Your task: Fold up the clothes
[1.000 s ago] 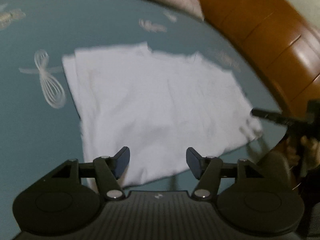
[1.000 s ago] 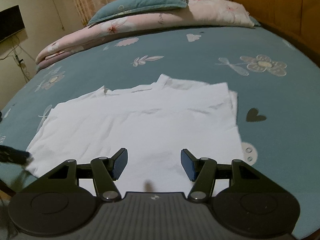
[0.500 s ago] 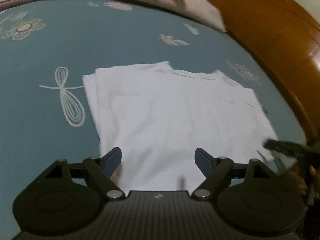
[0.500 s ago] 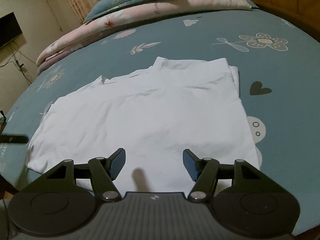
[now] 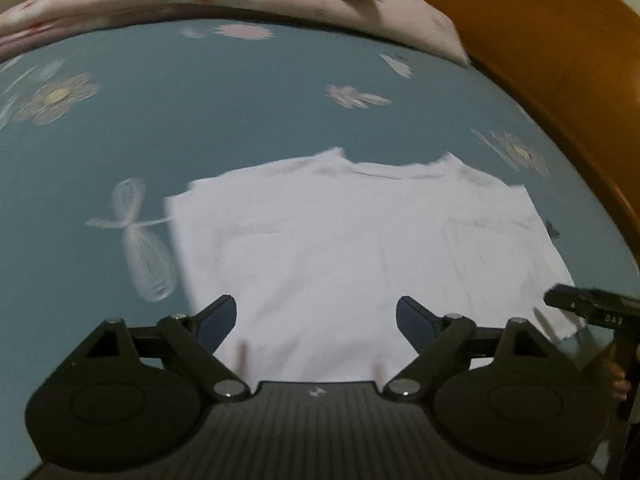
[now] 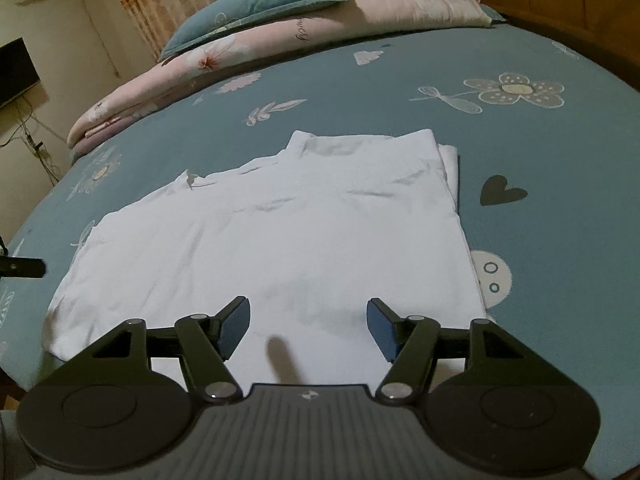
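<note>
Across the lower middle of both wrist views lies the white shirt (image 6: 276, 240), flat on the teal bedsheet (image 6: 540, 168). Left gripper (image 5: 316, 318) has just spread wider, empty, and pulled back; right gripper (image 6: 308, 322) gapes empty too — one fold looks finished.

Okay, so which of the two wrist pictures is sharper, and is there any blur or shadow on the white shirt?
Right wrist view: sharp, with a dark finger-like shadow on the white shirt near the right gripper. Left wrist view: motion-blurred, prints on the blue bedsheet smeared, faint shadow streaks near the left gripper. Both bow the bed, fisheye style.
</note>
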Motion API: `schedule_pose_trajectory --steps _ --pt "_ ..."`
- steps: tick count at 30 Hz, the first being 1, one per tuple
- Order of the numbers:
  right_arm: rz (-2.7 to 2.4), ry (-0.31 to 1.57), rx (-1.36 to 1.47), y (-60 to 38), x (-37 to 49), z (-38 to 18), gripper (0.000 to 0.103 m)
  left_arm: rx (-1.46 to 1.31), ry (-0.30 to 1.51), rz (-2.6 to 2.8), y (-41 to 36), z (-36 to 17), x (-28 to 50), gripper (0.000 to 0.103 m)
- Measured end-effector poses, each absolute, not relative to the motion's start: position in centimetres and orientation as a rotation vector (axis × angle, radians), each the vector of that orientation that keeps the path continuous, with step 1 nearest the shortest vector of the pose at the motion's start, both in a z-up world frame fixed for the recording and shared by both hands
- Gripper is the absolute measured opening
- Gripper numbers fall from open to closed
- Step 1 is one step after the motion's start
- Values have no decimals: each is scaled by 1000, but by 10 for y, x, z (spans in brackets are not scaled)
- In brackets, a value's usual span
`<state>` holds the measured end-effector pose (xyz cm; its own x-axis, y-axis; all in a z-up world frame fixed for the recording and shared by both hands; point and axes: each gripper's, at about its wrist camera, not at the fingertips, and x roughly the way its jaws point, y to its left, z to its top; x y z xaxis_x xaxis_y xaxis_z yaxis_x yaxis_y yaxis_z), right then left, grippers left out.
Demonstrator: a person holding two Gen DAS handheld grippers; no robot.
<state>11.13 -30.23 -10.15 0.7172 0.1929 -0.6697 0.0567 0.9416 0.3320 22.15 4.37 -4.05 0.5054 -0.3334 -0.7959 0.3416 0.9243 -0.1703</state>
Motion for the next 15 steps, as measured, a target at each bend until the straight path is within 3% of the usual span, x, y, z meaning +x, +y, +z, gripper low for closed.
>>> schedule_pose_trajectory --steps 6,15 --pt "90 775 366 -306 112 -108 70 8 998 -388 28 -66 236 87" --pt "117 768 383 -311 112 -113 72 -80 1046 -271 70 -79 237 87"
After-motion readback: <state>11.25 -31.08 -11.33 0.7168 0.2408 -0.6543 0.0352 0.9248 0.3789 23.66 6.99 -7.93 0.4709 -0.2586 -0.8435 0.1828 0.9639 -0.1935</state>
